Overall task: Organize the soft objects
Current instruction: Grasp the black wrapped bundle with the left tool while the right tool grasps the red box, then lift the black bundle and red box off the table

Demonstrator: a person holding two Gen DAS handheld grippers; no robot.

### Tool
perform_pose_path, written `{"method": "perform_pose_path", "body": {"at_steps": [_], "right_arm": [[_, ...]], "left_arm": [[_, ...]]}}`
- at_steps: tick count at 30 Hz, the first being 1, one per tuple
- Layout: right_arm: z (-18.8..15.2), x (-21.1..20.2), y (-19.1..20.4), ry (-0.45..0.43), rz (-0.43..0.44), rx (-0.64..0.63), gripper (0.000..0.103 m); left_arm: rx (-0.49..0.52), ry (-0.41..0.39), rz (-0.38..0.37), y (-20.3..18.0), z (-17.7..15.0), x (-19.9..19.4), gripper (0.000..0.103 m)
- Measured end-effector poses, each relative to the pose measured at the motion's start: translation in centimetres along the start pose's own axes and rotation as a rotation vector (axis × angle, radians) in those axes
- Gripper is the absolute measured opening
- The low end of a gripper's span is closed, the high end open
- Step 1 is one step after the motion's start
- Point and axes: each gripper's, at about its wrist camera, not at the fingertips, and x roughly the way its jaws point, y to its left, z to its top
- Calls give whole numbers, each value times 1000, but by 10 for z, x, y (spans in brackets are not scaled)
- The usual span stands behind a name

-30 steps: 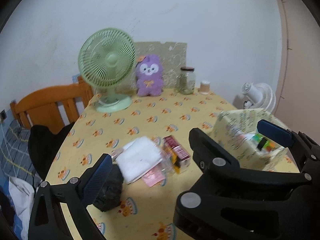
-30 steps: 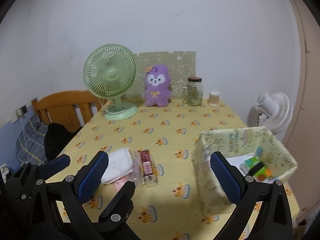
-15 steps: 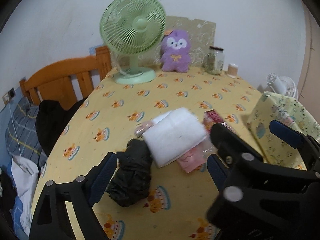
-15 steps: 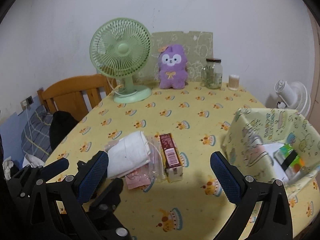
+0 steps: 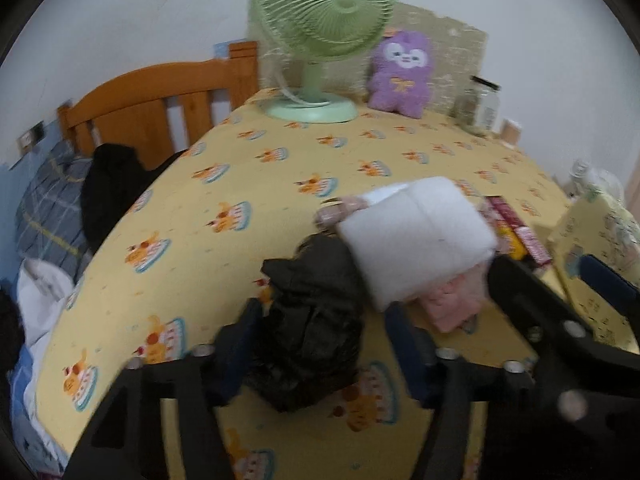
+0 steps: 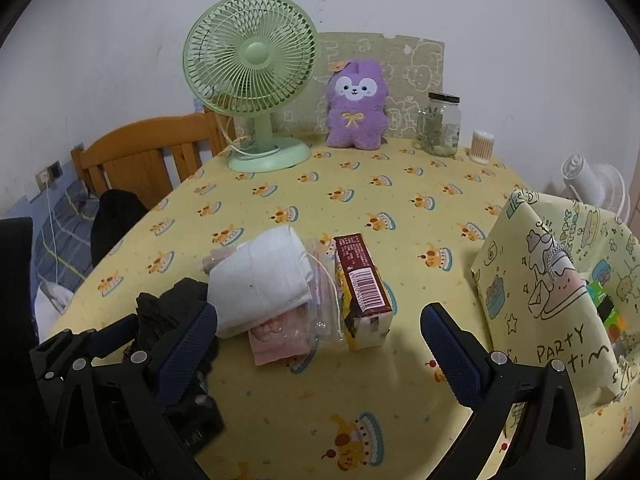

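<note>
A crumpled black soft bundle (image 5: 312,312) lies on the yellow tablecloth (image 5: 240,184), near the front edge. My left gripper (image 5: 322,344) straddles it and its jaws are closing; a gap still shows beside the right pad. A folded white cloth (image 6: 260,280) rests on a pink pouch (image 6: 280,336) in a clear bag, just right of the bundle (image 6: 160,308). My right gripper (image 6: 320,354) stands open low over the table with nothing between its fingers. A printed fabric basket (image 6: 552,280) stands at the right.
A maroon and yellow box (image 6: 360,284) lies beside the cloth. At the back stand a green fan (image 6: 252,80), a purple plush (image 6: 356,104), a glass jar (image 6: 440,124) and a swab tub (image 6: 482,146). A wooden chair (image 6: 136,160) is on the left.
My left gripper has come down and forward over the black bundle and its jaws have narrowed around it. The right gripper has sunk closer to the table and stayed open.
</note>
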Motion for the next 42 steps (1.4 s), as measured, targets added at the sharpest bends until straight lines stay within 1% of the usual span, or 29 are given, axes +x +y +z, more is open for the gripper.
{"method": "perform_pose_path", "body": {"at_steps": [3, 6, 13, 18, 20, 24, 26, 28, 29, 31, 32, 33, 35, 37, 38, 40, 42], "right_arm": [[-1, 1, -2, 6, 16, 9, 101], [-1, 0, 0, 9, 19, 5, 100], [0, -12, -4, -15, 24, 24, 100], [3, -16, -9, -29, 30, 49, 100], [6, -16, -13, -30, 27, 61, 97], [14, -12, -19, -22, 12, 71, 84], [18, -8, -23, -20, 5, 80, 81], [21, -1, -28, -7, 5, 91, 74], [23, 3, -30, 6, 6, 100, 72], [23, 11, -33, 21, 12, 107, 64], [24, 15, -33, 28, 8, 105, 63], [24, 20, -34, 36, 1, 104, 62], [24, 27, -35, 48, 0, 104, 59], [22, 37, -31, 85, -16, 70, 53], [19, 44, -29, 111, -9, 55, 50], [15, 52, -27, 145, 10, 53, 44], [14, 54, -27, 148, 9, 54, 43]], "left_arm": [[-14, 8, -13, 5, 0, 0, 46], [-8, 1, 0, 3, -2, -5, 44], [-6, -48, 4, 0, -1, -26, 44], [13, -74, -1, -11, 5, -32, 44], [18, -84, -1, -14, 9, -32, 44], [33, -96, -9, -21, 19, -28, 44], [41, -102, -9, -24, 24, -24, 44], [46, -102, -9, -27, 28, -20, 44], [50, -102, -6, -28, 30, -17, 44], [67, -118, 32, -32, 32, -11, 44], [73, -122, 56, -33, 33, -7, 44], [71, -117, 59, -33, 34, -4, 44], [39, -86, 24, -29, 36, 6, 44], [16, -76, 0, -25, 37, 8, 44], [8, -76, -8, -24, 38, 10, 44], [5, -66, -14, -23, 38, 12, 44], [9, -55, -10, -25, 37, 16, 44]]}}
